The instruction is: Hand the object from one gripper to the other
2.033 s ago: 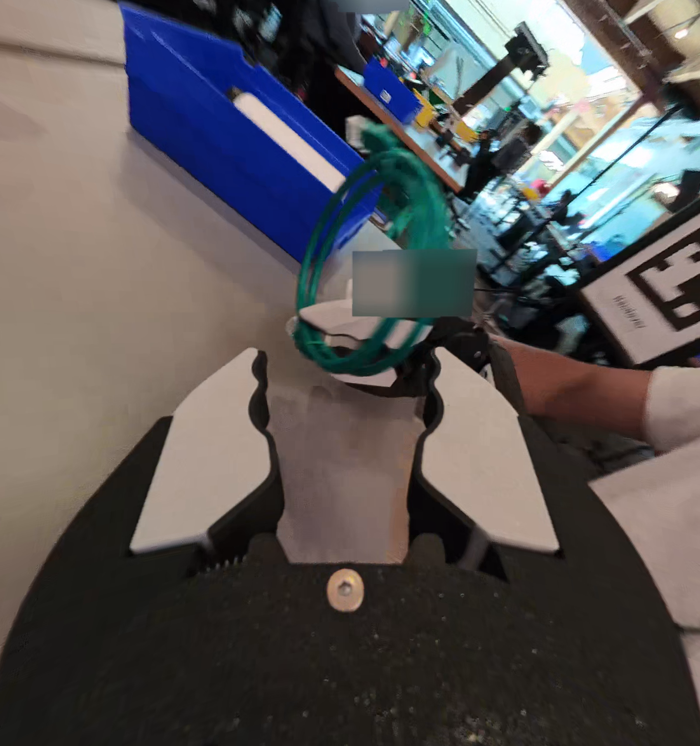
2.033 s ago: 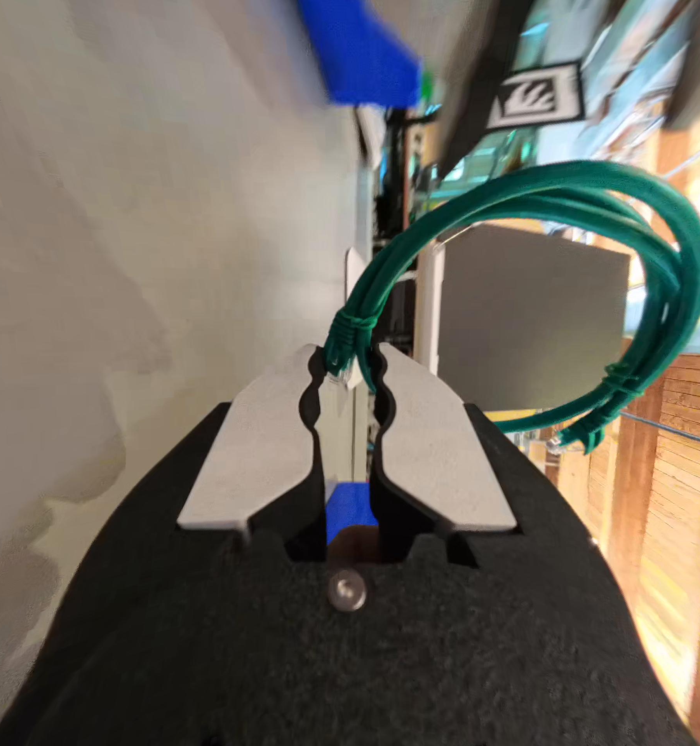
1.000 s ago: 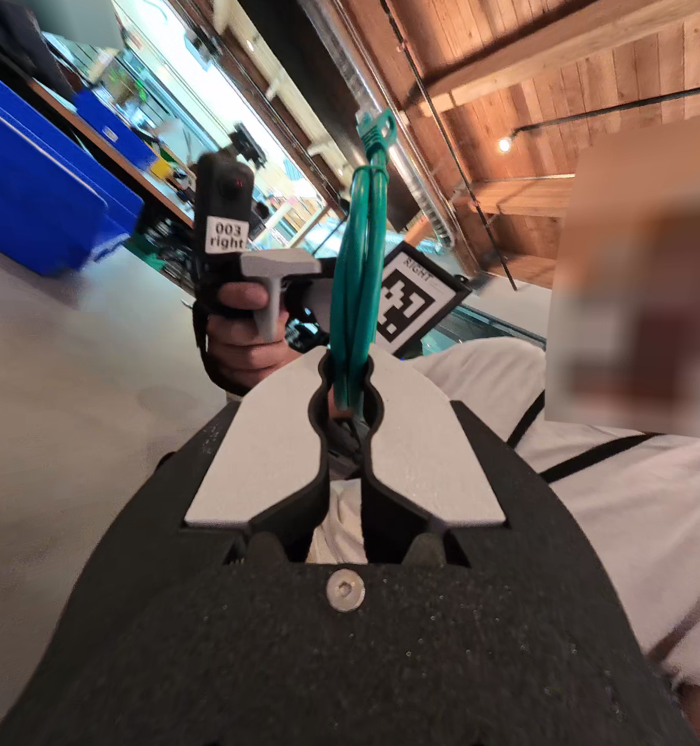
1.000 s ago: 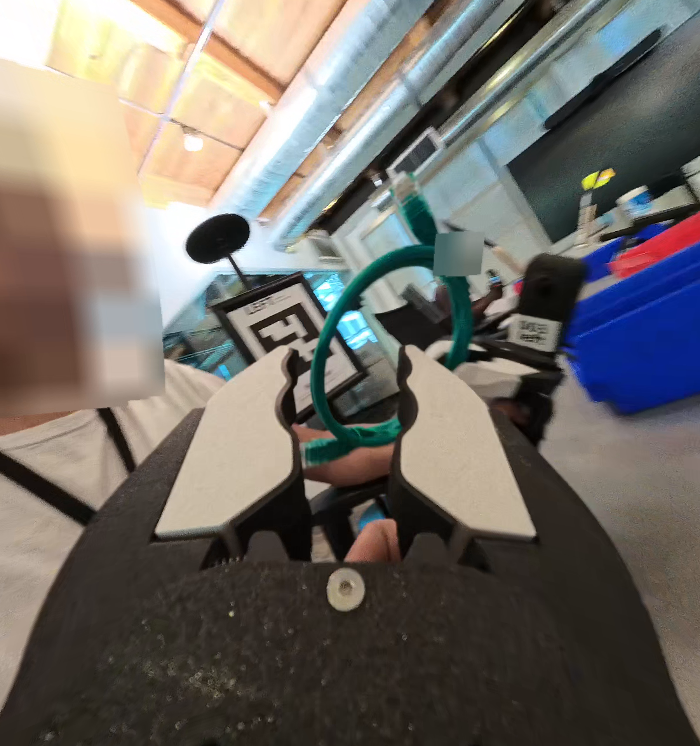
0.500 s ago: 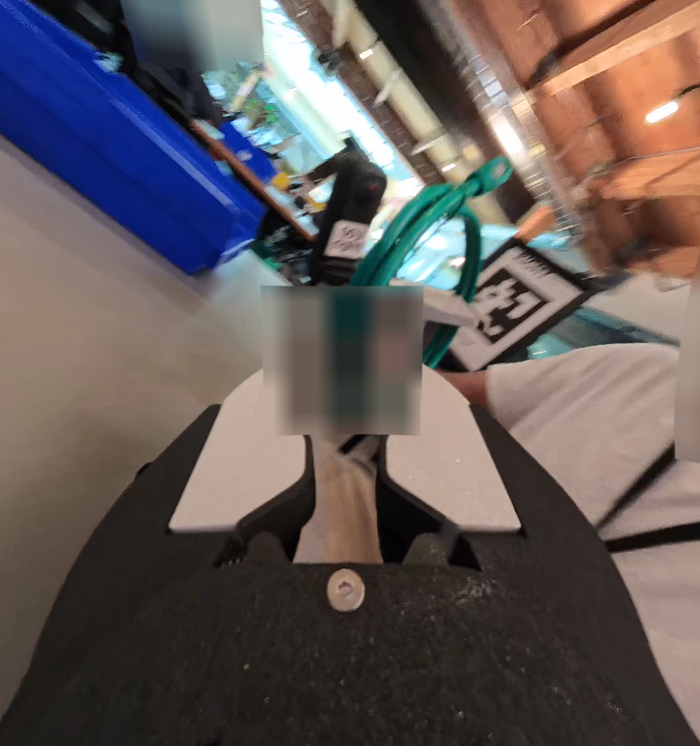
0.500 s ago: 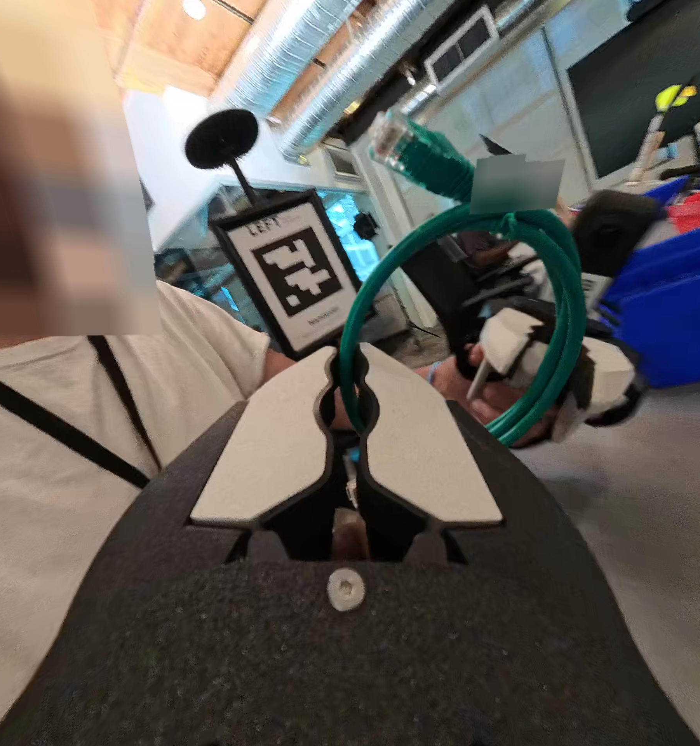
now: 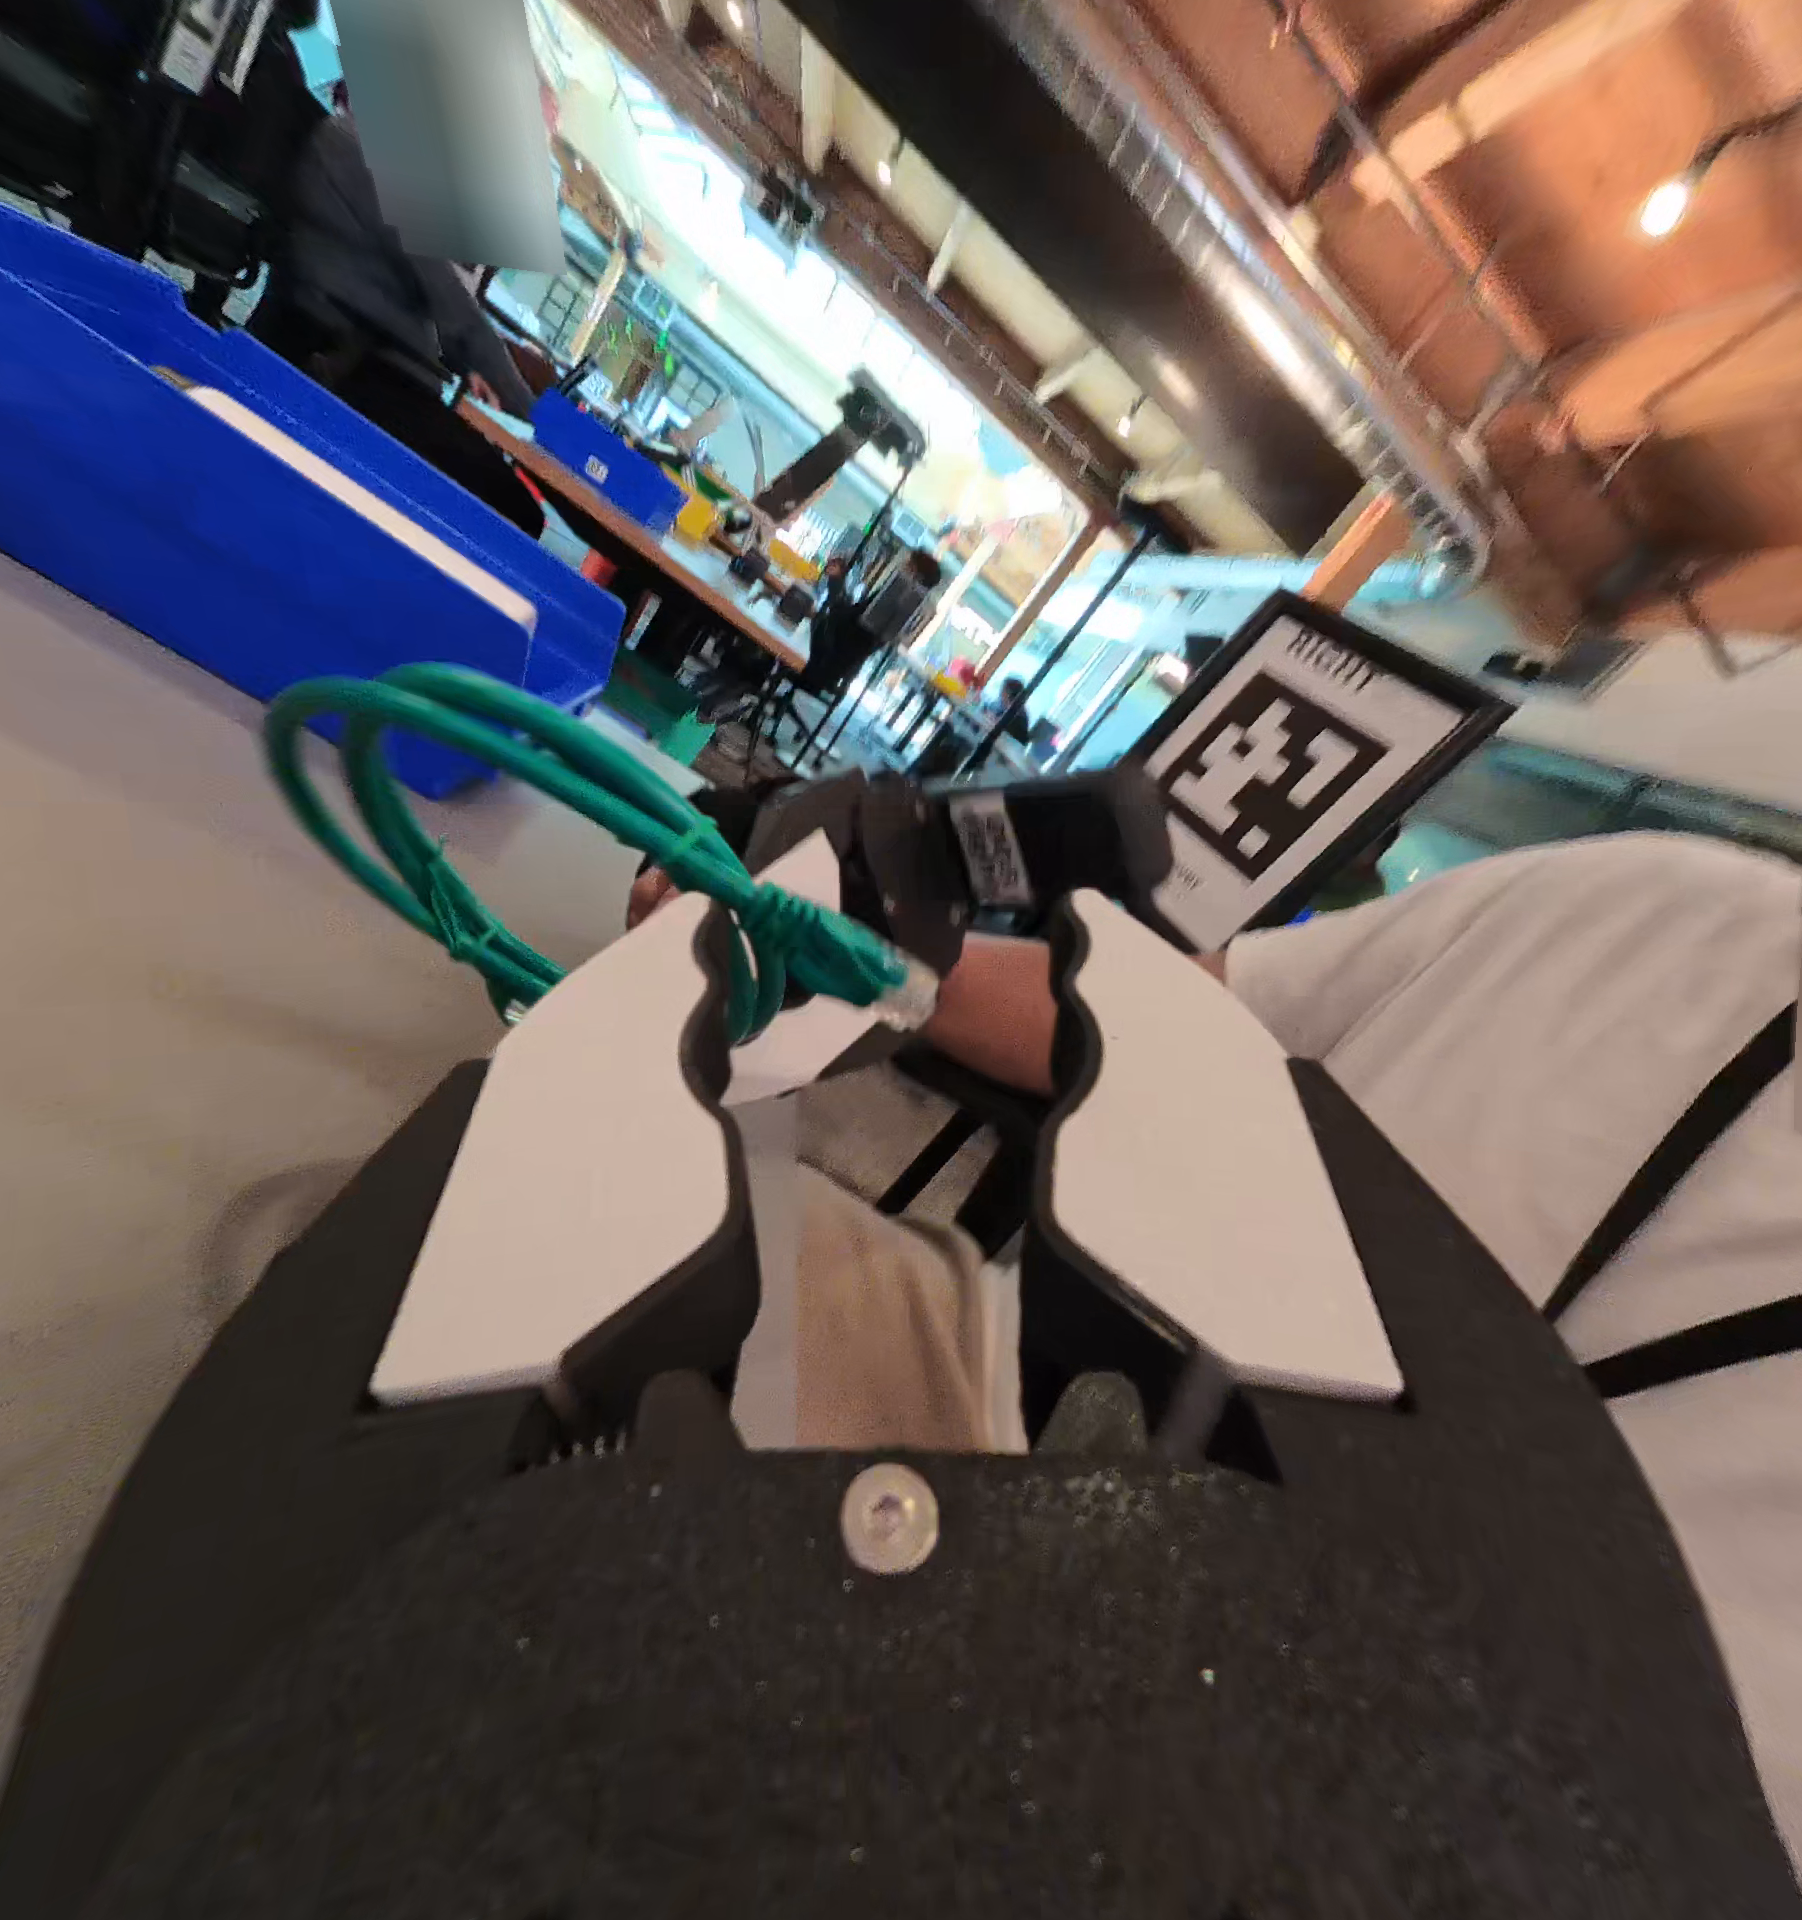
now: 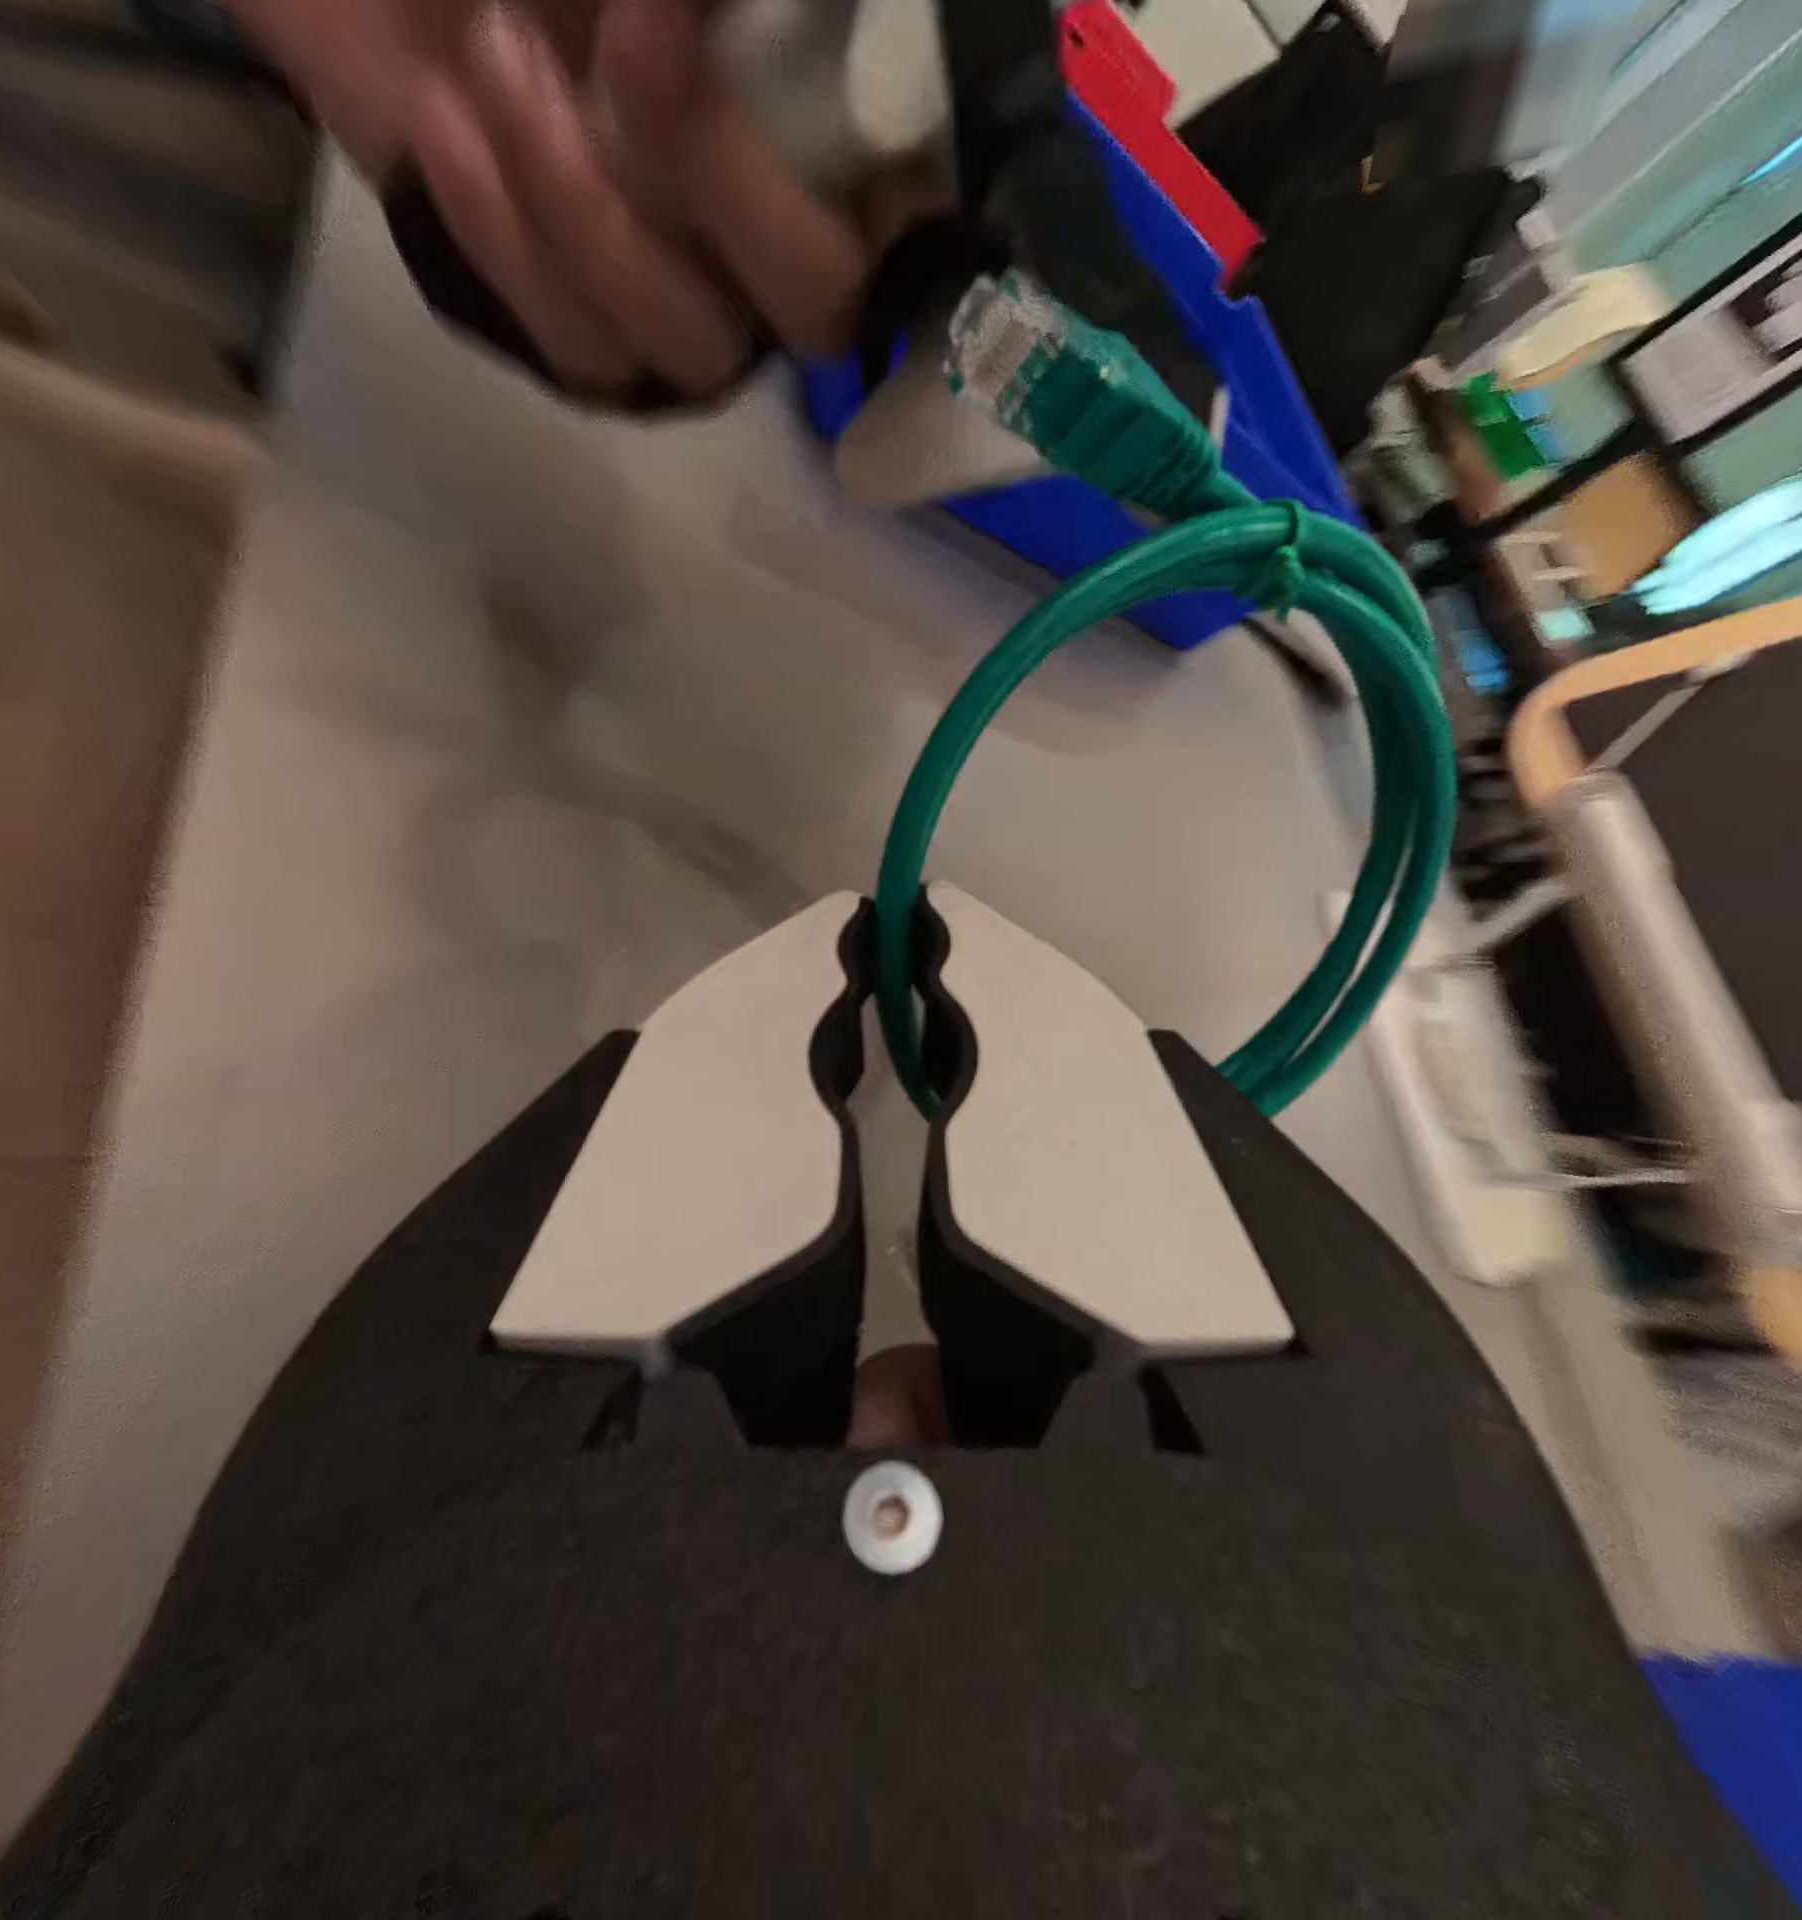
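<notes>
In the right wrist view, the right gripper (image 8: 892, 914) sits at the centre of the frame with its fingers (image 8: 1073, 1122) clamped together on a green cable (image 8: 1396, 790). The cable is a tied coil that loops up and to the right of the fingertips, and its clear plug points toward the upper middle of the frame. A blurred hand (image 8: 585, 197) fills the upper left of that view, and a blue bin (image 8: 1188, 343) lies behind the plug on the pale table (image 8: 461, 727).

In the left wrist view, the left gripper (image 7: 881, 945) has its fingers (image 7: 585, 1164) spread well apart, with nothing between them. The cable (image 7: 523, 769) shows at the left centre of the frame, beyond the left finger's tip, its plug pointing toward the gap. The right gripper (image 7: 803, 935) holds it there, just beyond the open fingertips. A square black-and-white marker board (image 7: 1281, 769) stands at the right centre, and a blue bin (image 7: 149, 499) sits at the upper left on the table (image 7: 97, 987). A white shirt (image 7: 1499, 1039) fills the right side
</notes>
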A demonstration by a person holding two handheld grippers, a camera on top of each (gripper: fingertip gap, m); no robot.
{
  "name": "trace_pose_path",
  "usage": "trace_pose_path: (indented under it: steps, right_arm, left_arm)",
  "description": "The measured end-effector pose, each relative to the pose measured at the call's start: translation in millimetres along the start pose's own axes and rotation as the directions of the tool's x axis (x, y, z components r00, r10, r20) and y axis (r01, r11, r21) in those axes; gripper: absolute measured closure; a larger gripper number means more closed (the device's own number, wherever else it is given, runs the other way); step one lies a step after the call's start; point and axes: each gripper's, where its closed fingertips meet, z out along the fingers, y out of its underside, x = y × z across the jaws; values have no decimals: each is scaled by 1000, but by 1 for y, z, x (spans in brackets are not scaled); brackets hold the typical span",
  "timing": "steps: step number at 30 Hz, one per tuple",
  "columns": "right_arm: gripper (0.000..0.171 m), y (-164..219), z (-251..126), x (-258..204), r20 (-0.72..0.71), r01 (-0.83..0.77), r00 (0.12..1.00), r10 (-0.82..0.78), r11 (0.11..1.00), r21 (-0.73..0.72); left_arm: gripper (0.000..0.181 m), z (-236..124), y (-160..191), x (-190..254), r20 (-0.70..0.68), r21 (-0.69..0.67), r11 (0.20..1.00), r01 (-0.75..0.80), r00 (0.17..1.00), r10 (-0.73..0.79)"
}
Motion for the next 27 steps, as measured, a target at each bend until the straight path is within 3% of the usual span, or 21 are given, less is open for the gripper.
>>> trace_pose_path:
  steps: [3,5,8,11,21,23,27]
  right_arm:
    - [166,21,5,12,-154,274,939,-309,938,-210]
    - [166,29,8,17,-192,371,875,-445,869,-326]
    - [165,33,9,24,-211,453,789,-577,778,-436]
    - [166,27,9,24,-220,495,747,-628,745,-447]
    - [166,25,11,22,-195,557,683,-704,675,-484]
    - [166,23,10,22,-199,571,665,-720,662,-485]
    - [165,16,9,21,-235,603,616,-752,642,-474]
  left_arm:
    - [118,-6,-3,-6,48,-2,1000,31,998,-31]
    - [120,-8,4,-20,145,-56,998,31,989,-23]
    - [135,-13,8,-41,270,-68,996,51,962,-31]
    - [146,-20,13,-53,308,-60,993,101,948,-78]
    - [141,-25,18,-64,377,-103,992,78,926,-34]
    - [157,-26,20,-66,399,-129,990,60,917,-4]
    - [167,-32,21,-71,467,-168,984,52,884,33]
